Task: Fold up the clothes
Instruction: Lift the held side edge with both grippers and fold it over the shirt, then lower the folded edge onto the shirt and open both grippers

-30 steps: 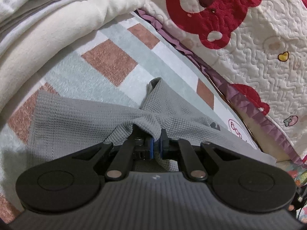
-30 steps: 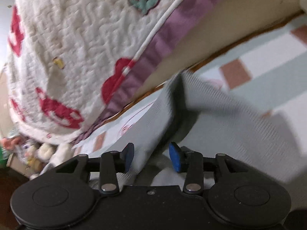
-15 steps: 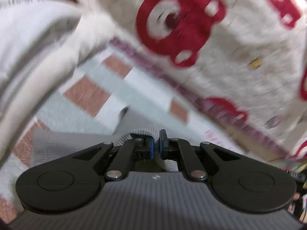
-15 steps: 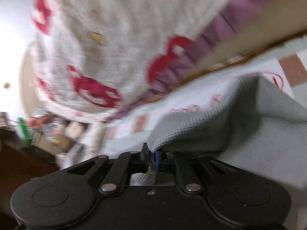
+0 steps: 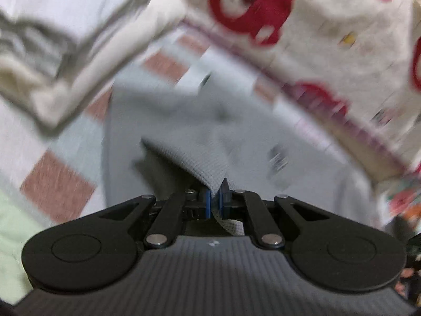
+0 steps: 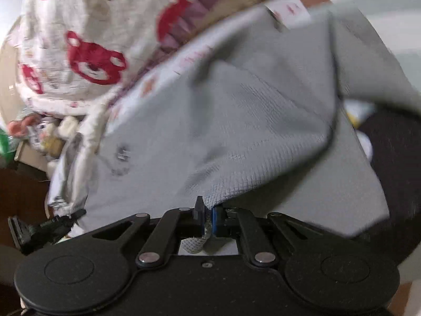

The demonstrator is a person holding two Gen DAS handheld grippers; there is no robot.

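Observation:
A grey waffle-knit garment [image 5: 184, 121] lies spread on a checked bed sheet [image 5: 55, 181]. My left gripper [image 5: 215, 197] is shut on a raised edge of it, with cloth pinched between the blue pads. In the right wrist view the same garment [image 6: 250, 121] fills the middle, and my right gripper [image 6: 208, 214] is shut on another edge, which it holds lifted above the rest of the cloth. Both views are motion-blurred.
A stack of folded white and grey clothes [image 5: 65, 39] sits at the left. A cream quilt with red bears [image 5: 315, 26] lies along the far side, also in the right wrist view [image 6: 79, 52]. Toys and clutter [image 6: 39, 137] lie beyond the bed edge.
My right gripper has shut on the garment's edge and lifted it. My left gripper, still shut on the cloth, has risen and pulled back, so more of the garment shows spread out.

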